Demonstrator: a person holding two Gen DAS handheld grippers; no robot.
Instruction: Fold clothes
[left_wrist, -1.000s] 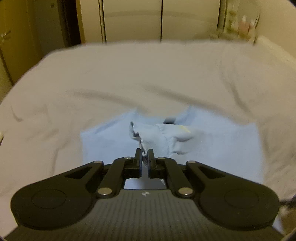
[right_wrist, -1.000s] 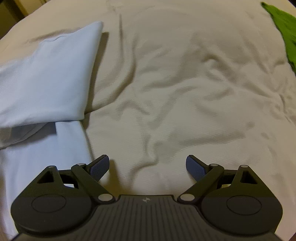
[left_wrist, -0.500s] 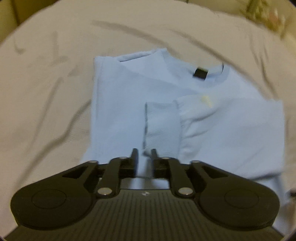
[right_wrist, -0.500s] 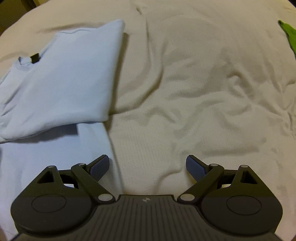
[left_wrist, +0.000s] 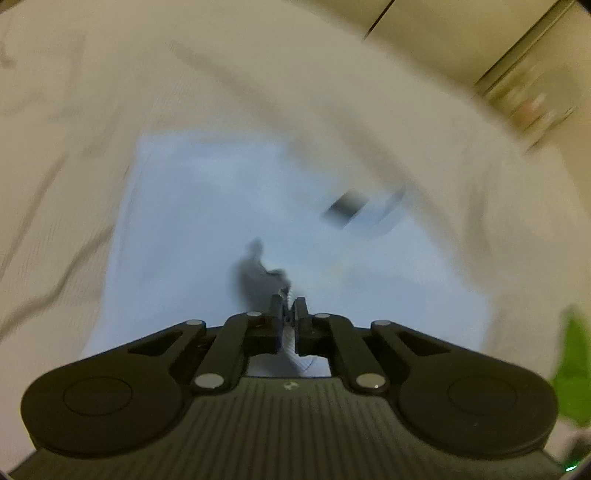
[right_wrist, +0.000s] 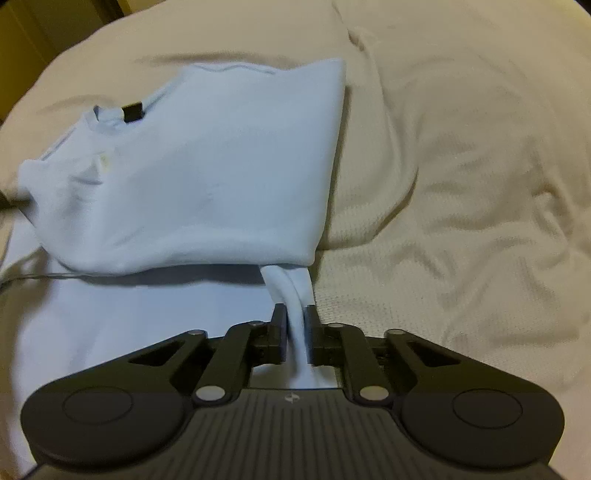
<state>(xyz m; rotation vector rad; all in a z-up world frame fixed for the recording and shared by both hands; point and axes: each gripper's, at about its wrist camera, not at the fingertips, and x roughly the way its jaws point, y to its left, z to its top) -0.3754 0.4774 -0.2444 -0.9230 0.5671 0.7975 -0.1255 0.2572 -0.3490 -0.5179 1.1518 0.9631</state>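
shirt (right_wrist: 207, 177) on bedspread (right_wrist: 461, 184), left of bare bedding | folded upper part over lower part | label (right_wrist: 133, 110) at far-left collar

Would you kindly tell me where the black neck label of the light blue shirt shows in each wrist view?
Left wrist view: the black neck label is a blurred dark patch right of centre, above the left gripper.
Right wrist view: it sits upper left, at the collar.
Shared landmark: the light blue shirt lying on the cream bedcover.
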